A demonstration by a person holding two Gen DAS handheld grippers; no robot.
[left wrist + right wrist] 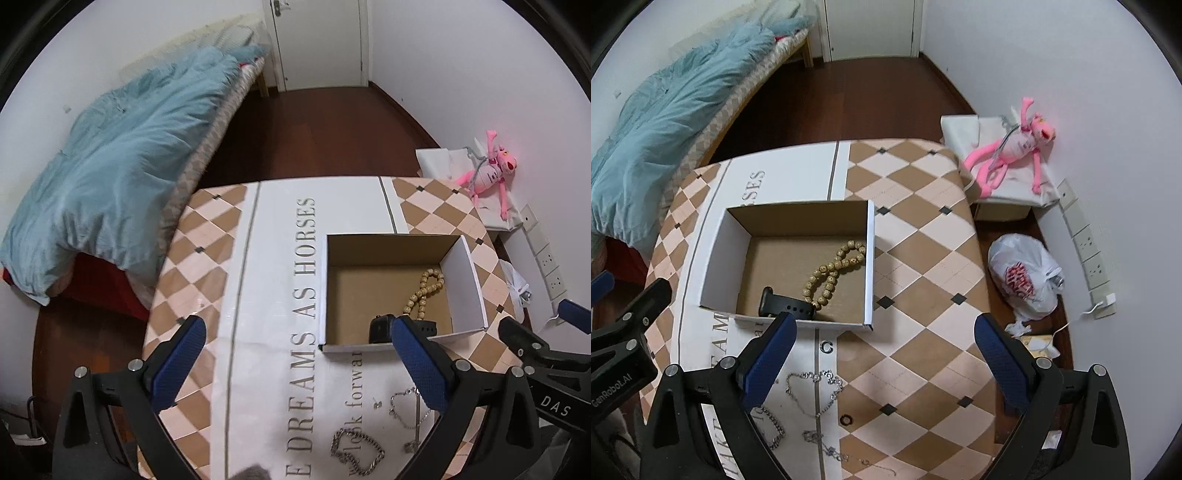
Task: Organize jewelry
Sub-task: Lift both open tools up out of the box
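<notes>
An open cardboard box (465, 280) (716, 254) stands on the checkered table. Inside lie a wooden bead bracelet (424, 291) (831, 273) and a black watch (384, 326) (786, 304). Silver chains lie on the table in front of the box: a thick chain (354, 454) (775, 428), a thin sparkly one (406, 402) (816, 391) and another thin chain (834, 450). A small dark ring (846, 420) lies near them. My left gripper (295, 363) is open and empty above the chains. My right gripper (884, 363) is open and empty, to the right of the chains.
The table (923, 258) has a white printed cloth strip (273, 258). A bed with a blue blanket (122, 158) stands to the left. A pink plush toy (1015, 144) lies on a white box to the right, with a plastic bag (1023, 280) on the floor.
</notes>
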